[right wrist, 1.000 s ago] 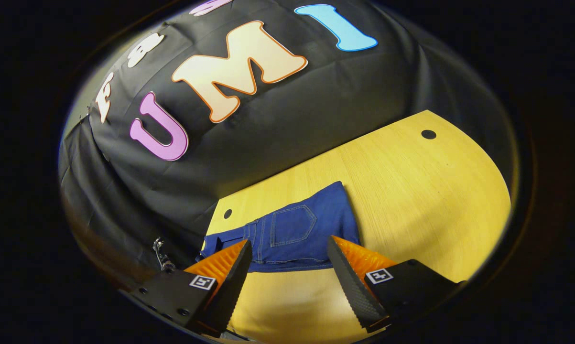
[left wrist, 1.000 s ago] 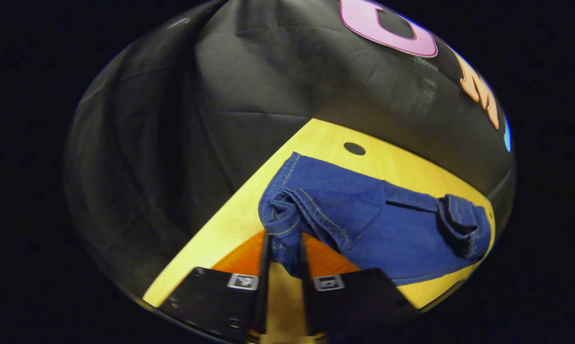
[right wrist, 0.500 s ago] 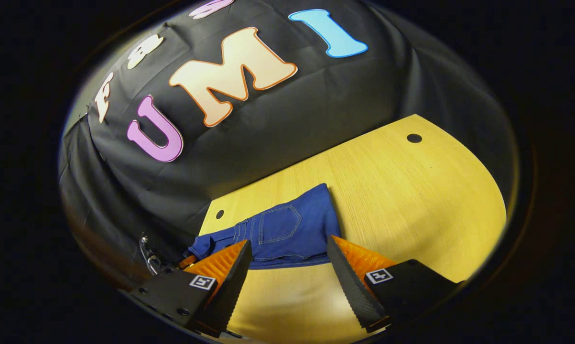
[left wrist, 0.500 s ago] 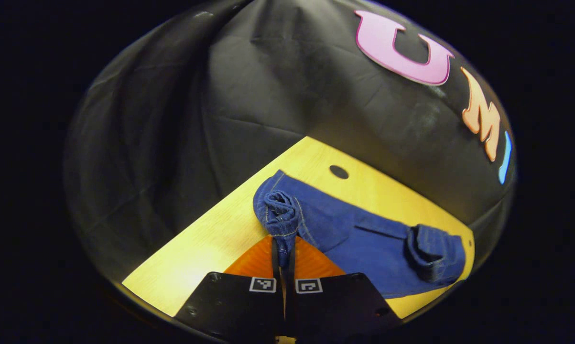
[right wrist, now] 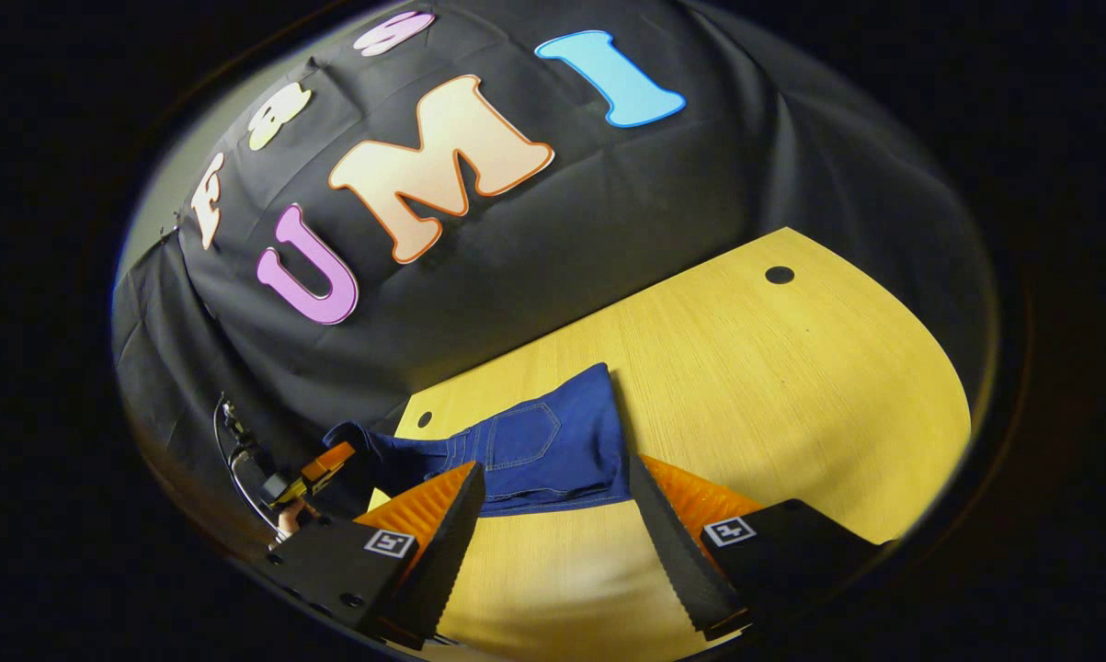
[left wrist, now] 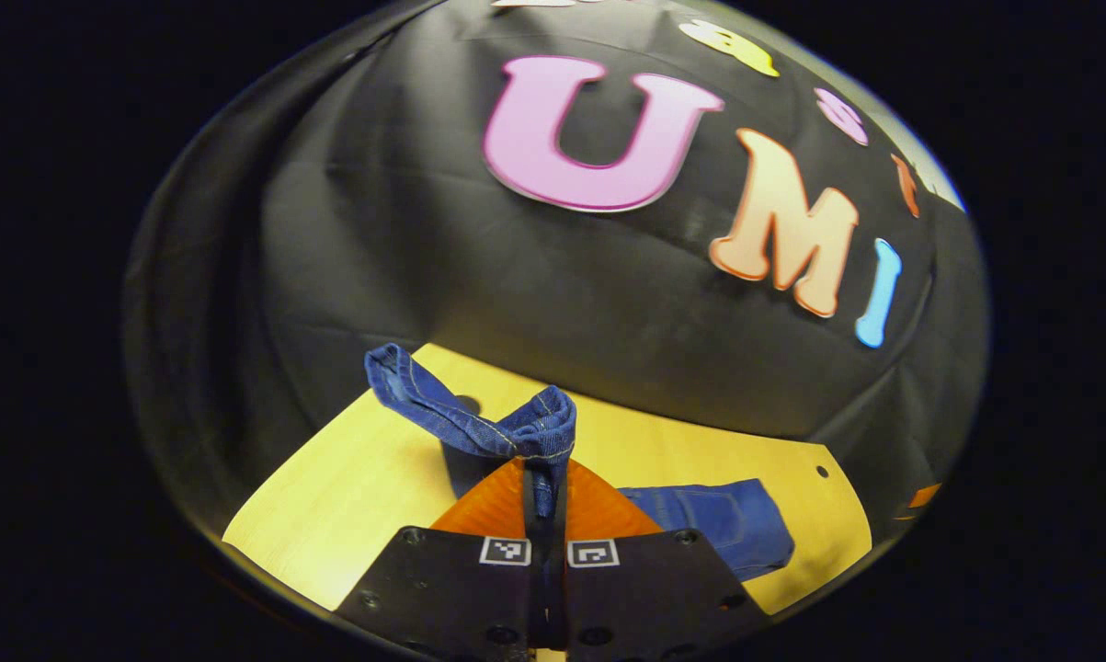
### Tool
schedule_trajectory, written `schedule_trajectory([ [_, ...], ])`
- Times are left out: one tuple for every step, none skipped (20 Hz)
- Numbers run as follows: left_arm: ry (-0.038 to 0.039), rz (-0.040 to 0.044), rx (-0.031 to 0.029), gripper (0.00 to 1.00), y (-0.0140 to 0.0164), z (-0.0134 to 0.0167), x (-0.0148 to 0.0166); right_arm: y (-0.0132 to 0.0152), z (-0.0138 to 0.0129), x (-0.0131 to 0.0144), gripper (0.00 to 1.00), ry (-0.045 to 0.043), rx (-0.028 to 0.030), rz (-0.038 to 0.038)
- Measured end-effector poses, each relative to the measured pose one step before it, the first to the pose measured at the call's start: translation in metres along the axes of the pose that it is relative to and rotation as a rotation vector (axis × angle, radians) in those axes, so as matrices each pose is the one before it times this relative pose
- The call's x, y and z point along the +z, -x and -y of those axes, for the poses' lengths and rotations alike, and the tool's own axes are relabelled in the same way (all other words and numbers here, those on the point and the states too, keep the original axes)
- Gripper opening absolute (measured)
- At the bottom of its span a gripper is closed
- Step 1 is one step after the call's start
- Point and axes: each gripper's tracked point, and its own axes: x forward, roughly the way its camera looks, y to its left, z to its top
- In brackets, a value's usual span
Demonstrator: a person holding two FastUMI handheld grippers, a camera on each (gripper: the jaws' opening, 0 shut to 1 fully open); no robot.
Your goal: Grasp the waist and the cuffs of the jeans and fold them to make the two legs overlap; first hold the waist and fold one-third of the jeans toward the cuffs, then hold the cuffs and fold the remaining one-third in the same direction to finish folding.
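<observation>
One pair of jeans (right wrist: pixel 534 450) on one table (right wrist: pixel 792 386); left gripper (left wrist: pixel 545 496) pinched tight on raised cuffs (left wrist: pixel 525 428); right gripper (right wrist: pixel 553 515) wide apart, holding nothing.

Our left gripper view looks low along its closed fingers, close over the yellow wooden table (left wrist: pixel 350 496) toward the black cloth wall. Our right gripper view sits higher, farther back. Both share the blue denim jeans (right wrist: pixel 543 450) ahead.
</observation>
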Motion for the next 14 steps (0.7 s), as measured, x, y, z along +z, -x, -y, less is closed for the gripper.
schedule_trajectory([
  [-0.01989,-0.00122,-0.02559,0.00,-0.00252,0.01929,0.00423,0.00206,0.00760,0.00106,0.98,-0.00265,-0.00503,0.00214],
  [-0.01958,-0.00257,-0.02543,0.00,-0.00288,0.02073,0.00473,0.00424,0.00855,0.00221,0.98,0.00028,-0.00663,0.00460],
  [-0.02104,-0.00344,-0.02045,0.00,-0.00267,0.01785,0.00552,0.00219,0.00725,0.00160,0.98,0.00160,-0.00485,0.00263],
  [-0.02491,-0.00005,-0.01476,0.00,-0.00440,0.01839,0.00476,0.00242,0.00711,0.00139,0.98,0.00012,-0.00563,0.00214],
  [-0.03088,0.00885,-0.01412,0.00,-0.00483,0.01775,0.00464,0.00147,0.00509,0.00048,0.98,0.00144,-0.00182,-0.00259],
  [-0.03900,0.00501,-0.01653,0.00,-0.00685,0.02139,0.00466,0.00222,0.00287,-0.00040,0.98,-0.00158,0.00531,-0.00074],
  [-0.03135,-0.00638,-0.00946,0.00,-0.00905,0.01397,-0.00009,0.00170,0.00157,-0.00101,0.98,-0.00554,0.00748,-0.00742],
  [-0.02661,-0.01618,-0.01415,0.00,-0.00821,0.01506,-0.00592,0.00147,0.00314,-0.00233,0.98,-0.00609,0.00499,-0.00590],
  [-0.02112,-0.02242,-0.01261,0.00,-0.00701,0.01461,-0.00637,0.00091,0.00438,-0.00069,0.98,-0.00693,0.00033,-0.00313],
  [-0.02511,-0.02234,-0.00623,0.00,-0.00711,0.01121,-0.01021,0.00010,0.00445,-0.00114,0.98,-0.00762,-0.00104,-0.00543],
  [-0.03251,-0.01770,-0.00213,0.00,-0.00723,0.01010,-0.01108,0.00068,0.00560,-0.00089,0.98,-0.00674,-0.00521,-0.00518],
  [-0.03376,-0.01981,-0.00613,0.00,-0.00489,0.01166,-0.01160,0.00202,0.00551,0.00021,0.98,-0.00469,-0.00444,-0.00386],
  [-0.03582,-0.01699,-0.01024,0.00,-0.00571,0.01475,-0.01198,0.00114,0.00516,0.00043,0.98,-0.00152,-0.00623,0.00040],
  [-0.03948,-0.02493,-0.00458,0.00,-0.00279,0.01107,-0.01398,0.00186,0.00590,0.00008,0.98,-0.00020,-0.00803,-0.00068],
])
